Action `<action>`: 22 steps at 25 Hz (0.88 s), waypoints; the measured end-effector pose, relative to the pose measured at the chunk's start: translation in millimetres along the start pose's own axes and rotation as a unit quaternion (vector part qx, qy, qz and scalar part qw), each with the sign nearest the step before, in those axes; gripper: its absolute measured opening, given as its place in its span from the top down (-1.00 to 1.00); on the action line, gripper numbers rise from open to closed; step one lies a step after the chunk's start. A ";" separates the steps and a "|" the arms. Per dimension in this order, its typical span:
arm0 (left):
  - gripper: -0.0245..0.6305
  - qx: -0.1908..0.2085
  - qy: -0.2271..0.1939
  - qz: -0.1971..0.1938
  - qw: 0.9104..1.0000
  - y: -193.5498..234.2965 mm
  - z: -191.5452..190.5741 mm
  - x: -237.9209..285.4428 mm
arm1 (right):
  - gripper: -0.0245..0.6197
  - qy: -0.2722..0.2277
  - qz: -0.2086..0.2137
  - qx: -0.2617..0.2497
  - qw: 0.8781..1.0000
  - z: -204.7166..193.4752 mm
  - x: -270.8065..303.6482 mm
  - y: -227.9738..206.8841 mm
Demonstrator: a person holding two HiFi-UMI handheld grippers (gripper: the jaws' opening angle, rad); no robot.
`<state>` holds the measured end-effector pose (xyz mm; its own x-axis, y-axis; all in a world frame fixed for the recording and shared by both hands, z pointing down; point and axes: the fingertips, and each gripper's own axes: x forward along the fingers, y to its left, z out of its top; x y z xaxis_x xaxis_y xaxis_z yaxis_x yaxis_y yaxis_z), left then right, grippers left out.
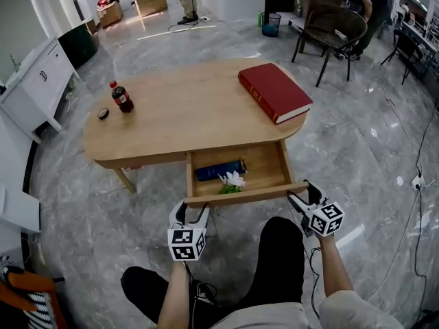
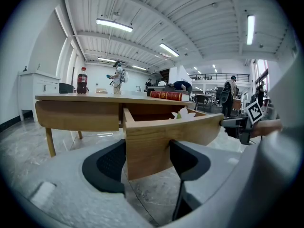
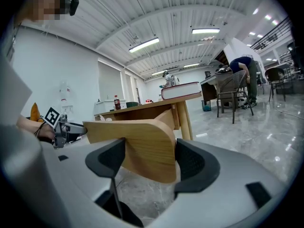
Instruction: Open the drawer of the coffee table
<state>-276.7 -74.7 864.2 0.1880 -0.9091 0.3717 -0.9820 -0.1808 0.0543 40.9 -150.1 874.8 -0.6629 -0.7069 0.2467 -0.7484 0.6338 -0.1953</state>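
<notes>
**A:** What are you seeing?

**B:** I'm looking down at one oval coffee table [image 1: 185, 112] of pale wood, standing on a glossy grey marble floor [image 1: 357, 149]. Its single drawer [image 1: 243, 195] is sticking out toward me.

**A:** And the claws?

**B:** I'm gripping the drawer's curved wooden front with both. The left gripper [image 1: 193, 212] is clamping its left end and the right gripper [image 1: 302, 195] its right end.

**A:** Contents?

**B:** It's holding one flat dark-blue item [image 1: 219, 170] and one white flower [image 1: 233, 179]. One red book [image 1: 274, 92], one cola bottle [image 1: 122, 97] and one small dark cap [image 1: 103, 114] are sitting on top.
</notes>
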 end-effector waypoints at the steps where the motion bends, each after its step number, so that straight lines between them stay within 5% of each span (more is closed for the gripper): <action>1: 0.08 0.000 0.001 0.000 1.000 -0.2 -1.1 -0.9 | -0.12 0.000 0.000 0.000 1.000 -1.0 -0.7 0.6; 22: 0.08 0.007 0.014 -0.006 1.000 -2.0 -30.1 1.1 | -0.12 0.019 0.006 0.000 1.000 -29.3 -1.1 0.8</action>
<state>-275.1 -64.0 892.4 0.1988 -0.8958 0.3976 -0.9794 -0.1968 0.0463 41.5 -139.6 902.2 -0.6713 -0.6864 0.2796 -0.7399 0.6428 -0.1985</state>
